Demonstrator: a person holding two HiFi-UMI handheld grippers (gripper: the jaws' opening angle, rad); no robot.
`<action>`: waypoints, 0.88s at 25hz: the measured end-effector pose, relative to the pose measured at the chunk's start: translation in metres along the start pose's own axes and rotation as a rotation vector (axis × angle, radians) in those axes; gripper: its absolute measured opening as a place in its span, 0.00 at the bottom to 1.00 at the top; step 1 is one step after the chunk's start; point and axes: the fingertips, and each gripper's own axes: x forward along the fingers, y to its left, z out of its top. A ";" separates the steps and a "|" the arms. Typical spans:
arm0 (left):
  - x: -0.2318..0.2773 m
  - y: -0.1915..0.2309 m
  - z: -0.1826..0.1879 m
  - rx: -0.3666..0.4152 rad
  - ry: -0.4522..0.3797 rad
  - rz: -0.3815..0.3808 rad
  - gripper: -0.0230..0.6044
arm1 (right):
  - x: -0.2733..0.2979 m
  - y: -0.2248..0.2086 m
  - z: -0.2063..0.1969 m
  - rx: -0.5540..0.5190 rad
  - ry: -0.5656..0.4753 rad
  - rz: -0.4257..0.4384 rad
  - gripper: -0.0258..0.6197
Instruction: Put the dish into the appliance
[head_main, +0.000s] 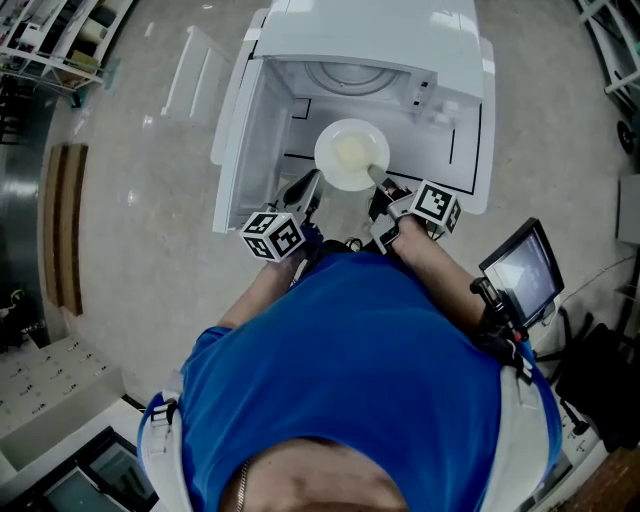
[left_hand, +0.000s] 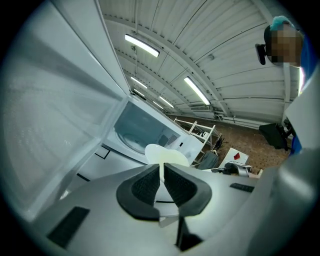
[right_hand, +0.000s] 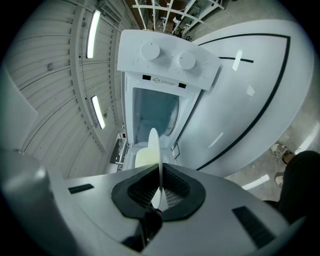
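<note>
A round white dish (head_main: 350, 152) hangs over the open front of the white appliance (head_main: 370, 40). My right gripper (head_main: 384, 186) is shut on its near right rim. In the right gripper view the dish (right_hand: 154, 150) stands edge-on between the black pads (right_hand: 177, 187), facing the cavity (right_hand: 154, 112) under two knobs. My left gripper (head_main: 314, 180) meets the dish's near left rim. In the left gripper view its pads (left_hand: 146, 187) are closed to a thin slit with a white strip of the dish (left_hand: 167, 154) in it.
The appliance door (head_main: 232, 140) stands open on the left, and a round turntable (head_main: 350, 76) shows inside the cavity. The person's blue shirt (head_main: 350, 380) fills the near view. A small screen (head_main: 522, 270) sits at the right, and shelving (head_main: 55, 40) at the far left.
</note>
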 end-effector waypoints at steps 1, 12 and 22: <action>0.005 0.002 0.002 -0.001 0.001 0.004 0.09 | 0.004 0.000 0.005 0.001 0.002 0.001 0.06; 0.053 0.029 0.008 -0.022 0.033 0.053 0.09 | 0.045 -0.012 0.046 0.029 0.016 -0.005 0.06; 0.079 0.044 0.001 -0.065 0.055 0.081 0.09 | 0.061 -0.029 0.065 0.047 0.001 -0.037 0.06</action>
